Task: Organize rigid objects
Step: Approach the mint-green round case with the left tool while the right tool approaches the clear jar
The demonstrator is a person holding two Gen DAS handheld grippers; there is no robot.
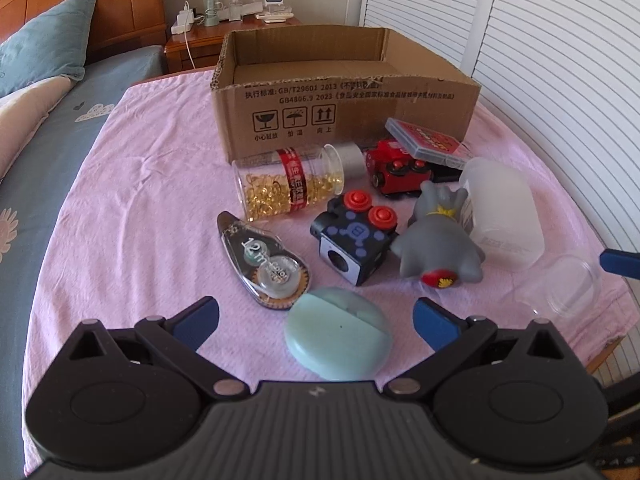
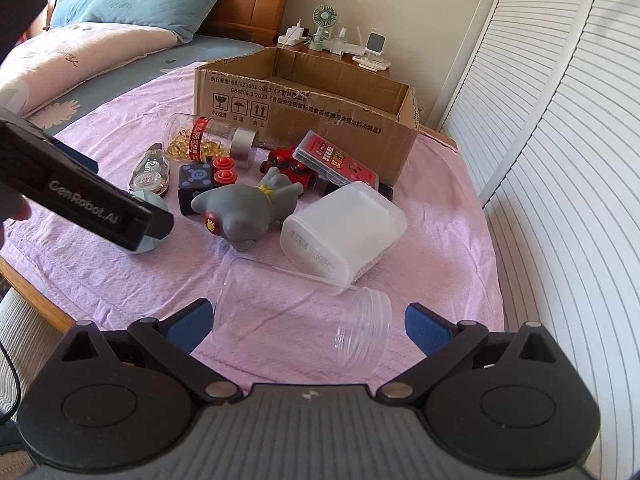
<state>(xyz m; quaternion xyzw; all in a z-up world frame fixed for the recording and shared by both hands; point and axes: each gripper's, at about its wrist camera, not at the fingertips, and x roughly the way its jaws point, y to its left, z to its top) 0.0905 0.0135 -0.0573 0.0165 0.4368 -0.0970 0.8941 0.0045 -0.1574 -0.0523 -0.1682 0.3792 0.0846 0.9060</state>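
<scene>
Nothing packed yet, by the look of it: cardboard box (image 1: 344, 92) at the back of the pink cloth (image 1: 140, 184), seemingly bare inside, everything else lying loose in front. Left gripper (image 1: 316, 320) spread wide, empty, poised over the round mint case (image 1: 338, 334); smooth domed shell, so likely to squirt out if pinched off-centre, maybe knocking the tape dispenser (image 1: 264, 256) just beside it. Right gripper (image 2: 306, 322) likewise wide open and empty, straddling the clear jar (image 2: 304, 312) lying on its side; apt to roll away or slip. Jar touching the white tub (image 2: 344, 232), so a nudge could shove that into the grey toy (image 2: 248, 208).
</scene>
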